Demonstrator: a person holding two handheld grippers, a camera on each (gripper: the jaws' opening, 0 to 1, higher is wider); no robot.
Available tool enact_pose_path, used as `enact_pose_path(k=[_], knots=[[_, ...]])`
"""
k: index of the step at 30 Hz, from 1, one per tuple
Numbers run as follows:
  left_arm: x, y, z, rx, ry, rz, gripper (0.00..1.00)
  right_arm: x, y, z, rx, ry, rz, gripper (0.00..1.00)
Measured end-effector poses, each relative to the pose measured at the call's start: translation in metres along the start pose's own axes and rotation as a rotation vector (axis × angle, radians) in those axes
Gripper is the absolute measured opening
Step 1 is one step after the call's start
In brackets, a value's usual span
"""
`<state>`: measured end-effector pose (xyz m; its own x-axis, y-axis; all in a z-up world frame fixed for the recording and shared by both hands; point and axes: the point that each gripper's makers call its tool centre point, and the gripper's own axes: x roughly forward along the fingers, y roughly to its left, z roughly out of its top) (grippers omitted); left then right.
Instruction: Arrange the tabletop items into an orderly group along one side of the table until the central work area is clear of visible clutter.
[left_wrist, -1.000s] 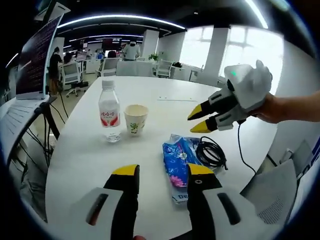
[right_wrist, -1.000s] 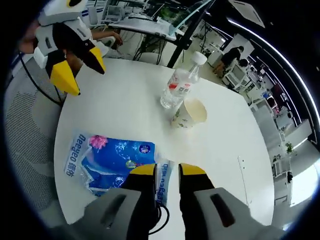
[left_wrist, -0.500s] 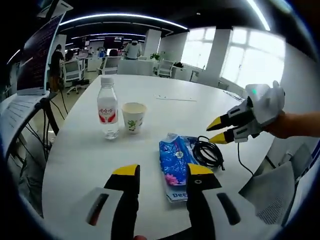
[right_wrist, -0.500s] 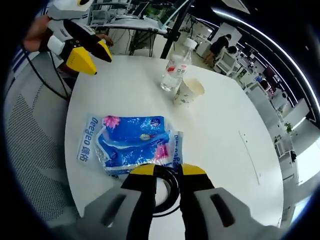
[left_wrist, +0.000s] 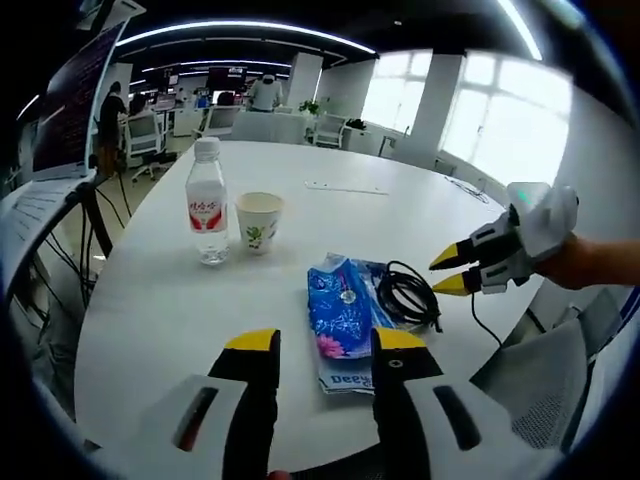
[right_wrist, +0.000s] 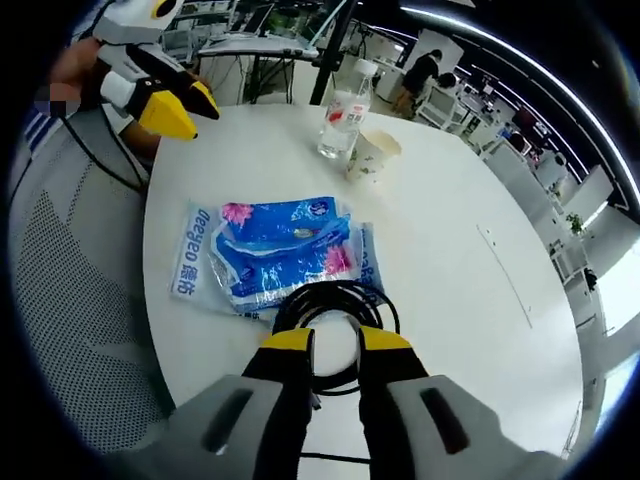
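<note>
Right gripper view, right tool (right_wrist: 331, 339) spread over black cable (right_wrist: 335, 320), left tool (left_wrist: 324, 341) spread.

The right gripper (right_wrist: 328, 340) hovers low over the white surface (right_wrist: 460, 300), its yellow-tipped fingers (right_wrist: 288, 342) slightly parted just above a coiled black cable (right_wrist: 335, 297). Touching the coil lies a blue tissue pack (right_wrist: 270, 255). Farther off stand a water bottle (right_wrist: 337, 120) and paper cup (right_wrist: 372, 155), seemingly touching. The left gripper (right_wrist: 165, 100) hangs beyond the surface's edge.
</note>
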<state>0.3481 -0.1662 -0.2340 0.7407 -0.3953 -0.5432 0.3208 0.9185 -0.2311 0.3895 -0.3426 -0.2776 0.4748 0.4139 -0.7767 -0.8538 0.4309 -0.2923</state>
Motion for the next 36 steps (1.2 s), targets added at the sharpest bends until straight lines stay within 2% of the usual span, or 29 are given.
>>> enact_pose_path(k=[6, 12, 17, 26, 36], knots=[[0.004, -0.011, -0.003, 0.027, 0.015, -0.024, 0.35, 0.002, 0.007, -0.014, 0.061, 0.031, 0.017, 0.15], [0.004, -0.012, 0.001, 0.034, 0.014, -0.030, 0.36, 0.003, 0.016, -0.019, 0.124, 0.027, 0.041, 0.18], [0.005, -0.012, 0.003, 0.038, 0.012, -0.031, 0.36, 0.011, 0.025, -0.019, 0.243, 0.010, 0.085, 0.22], [0.003, -0.010, 0.006, 0.029, 0.000, -0.020, 0.36, 0.019, 0.023, -0.018, 0.279, 0.008, 0.093, 0.23], [0.003, -0.008, 0.011, 0.020, -0.011, -0.009, 0.36, 0.030, 0.026, -0.017, 0.280, 0.018, 0.115, 0.21]])
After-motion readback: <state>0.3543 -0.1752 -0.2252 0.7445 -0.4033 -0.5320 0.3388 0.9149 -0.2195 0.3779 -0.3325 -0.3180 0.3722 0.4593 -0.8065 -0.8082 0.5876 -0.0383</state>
